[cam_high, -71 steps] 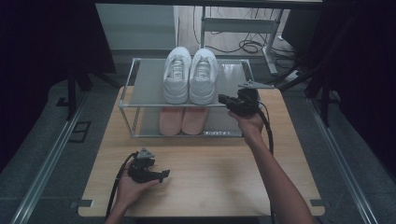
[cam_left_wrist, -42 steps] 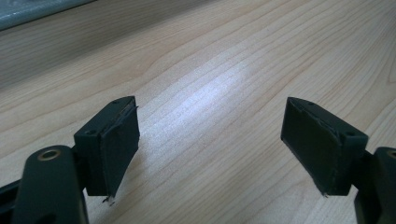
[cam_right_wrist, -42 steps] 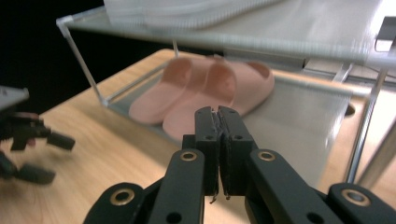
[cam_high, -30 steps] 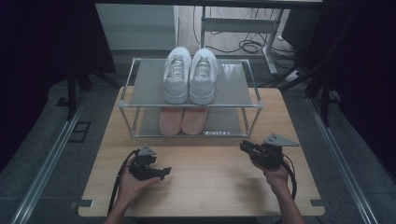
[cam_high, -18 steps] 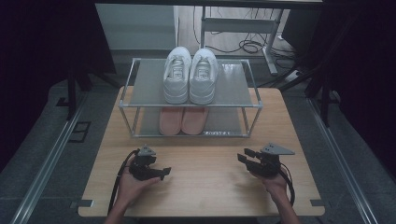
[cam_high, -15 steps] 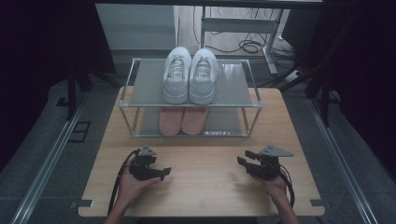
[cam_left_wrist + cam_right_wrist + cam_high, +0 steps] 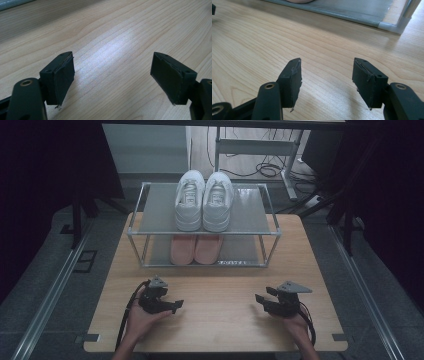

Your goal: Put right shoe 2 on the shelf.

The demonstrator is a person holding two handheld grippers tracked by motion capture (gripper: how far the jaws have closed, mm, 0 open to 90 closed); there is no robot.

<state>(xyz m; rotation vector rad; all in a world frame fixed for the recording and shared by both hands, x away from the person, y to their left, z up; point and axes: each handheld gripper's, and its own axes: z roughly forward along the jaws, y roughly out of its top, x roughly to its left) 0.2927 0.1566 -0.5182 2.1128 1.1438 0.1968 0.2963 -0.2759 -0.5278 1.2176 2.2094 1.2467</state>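
A pair of white sneakers (image 7: 203, 200) stands on the top shelf of a metal shoe rack (image 7: 250, 212), and a pair of pink shoes (image 7: 196, 247) stands on the shelf below. My left gripper (image 7: 172, 302) rests low at the table's front left, jaws open (image 7: 112, 56) over bare wood. At the front right sits my right gripper (image 7: 261, 299), apart from the rack. Its jaws have just been opening and now stand wide (image 7: 327, 61) with nothing between them. The rack's lower shelf edge (image 7: 367, 20) lies ahead of it.
The wooden table (image 7: 220, 330) has free room between the two grippers and in front of the rack. Dark floor, metal rails and cables surround the table.
The right hand has come back from the rack's right end to the table's front right and sunk toward the wood, its jaws now wider apart. The left hand has stayed put.
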